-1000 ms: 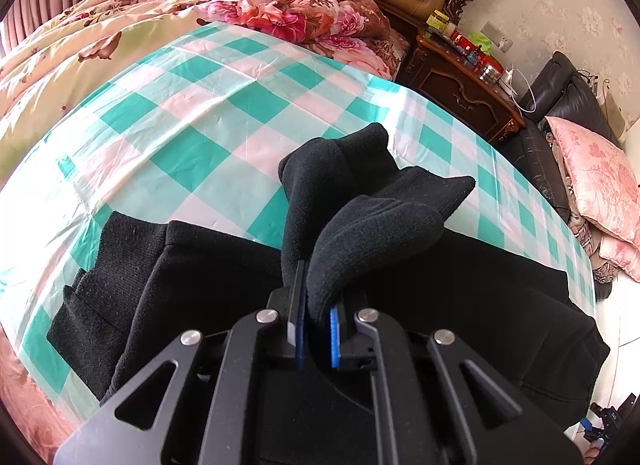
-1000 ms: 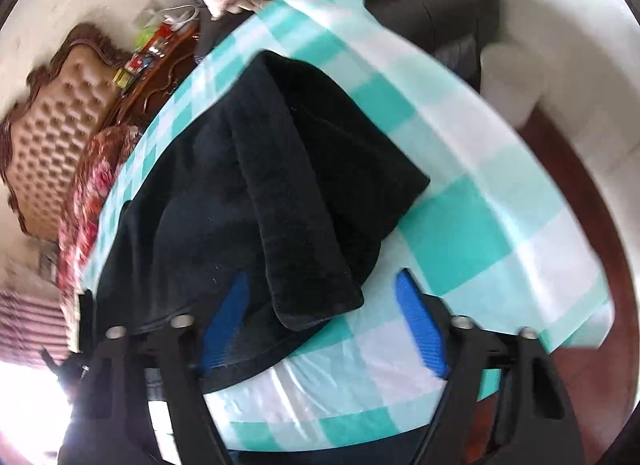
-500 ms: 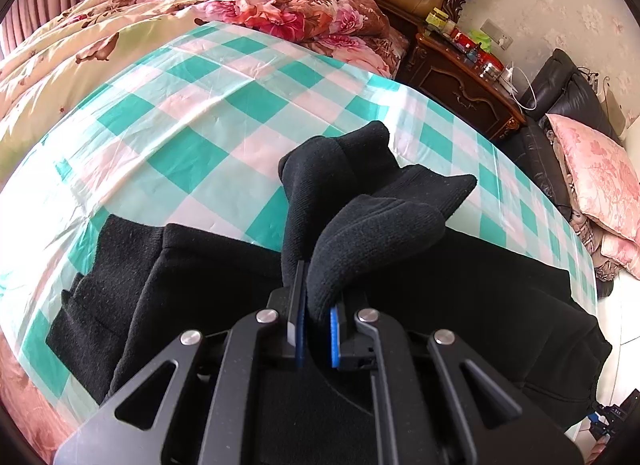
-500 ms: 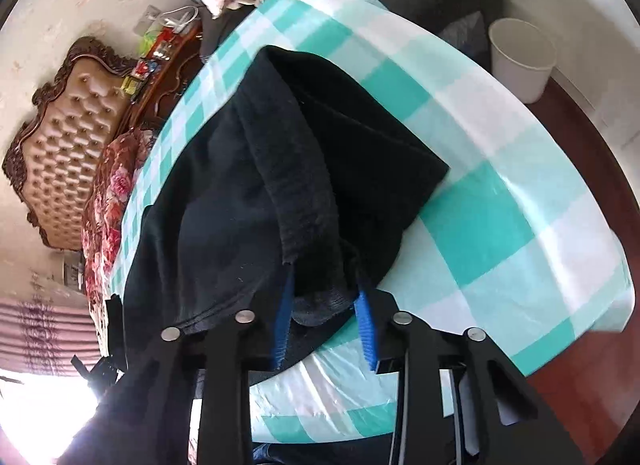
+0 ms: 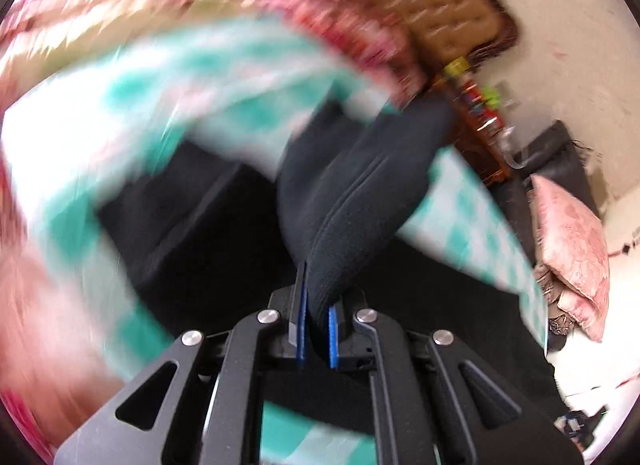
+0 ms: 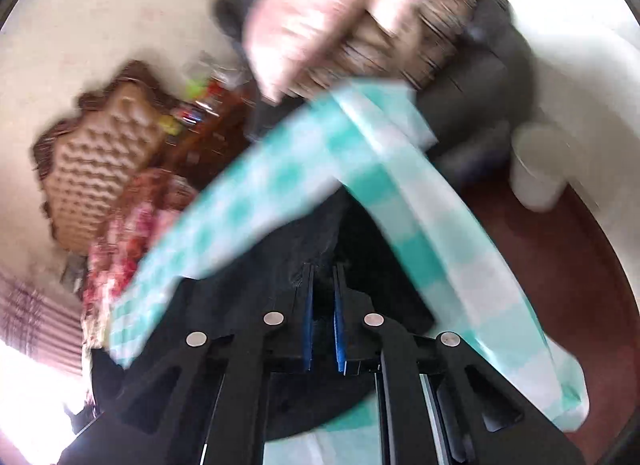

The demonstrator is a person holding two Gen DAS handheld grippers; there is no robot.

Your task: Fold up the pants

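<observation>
1. The black pants point(image 5: 360, 201) are made of a matte, fleecy knit. A raised stitched seam is seen running up the lifted fold in the left wrist view.
2. The left gripper point(image 5: 316, 325) is pressed together on that fold. The fabric is pinched between two blue pads point(image 5: 333, 329) and bulges upward toward 1 o'clock in a rounded, tapering lobe.
3. The rest of the pants is spread flat on the checked tablecloth point(image 5: 224, 77), from 9 o'clock to 4 o'clock around the gripper.
4. The tablecloth is a smooth, glossy sheet in teal and white squares. Its pattern is smeared by motion blur over most of the left wrist view.
5. The right gripper point(image 6: 322, 297) is closed on black pants fabric point(image 6: 316, 241). The cloth is gripped between narrow blue pads point(image 6: 307, 321), and a bunched ridge is raised toward 12 o'clock.
6. In the right wrist view the tablecloth point(image 6: 384, 181) appears as a blurred arched band, with dark red-brown floor at 3 o'clock.
7. A tufted tan headboard point(image 6: 100, 161) with a carved dark frame is visible at 9 o'clock. A white bin point(image 6: 536, 169) is seen at 2 o'clock.
8. A pink pillow point(image 5: 572, 249) is seen at 3 o'clock in the left wrist view.
9. The items on the dark wooden nightstand point(image 5: 476, 113) cannot be identified through the blur.
10. The pants' outline is cut off by both gripper bodies.
</observation>
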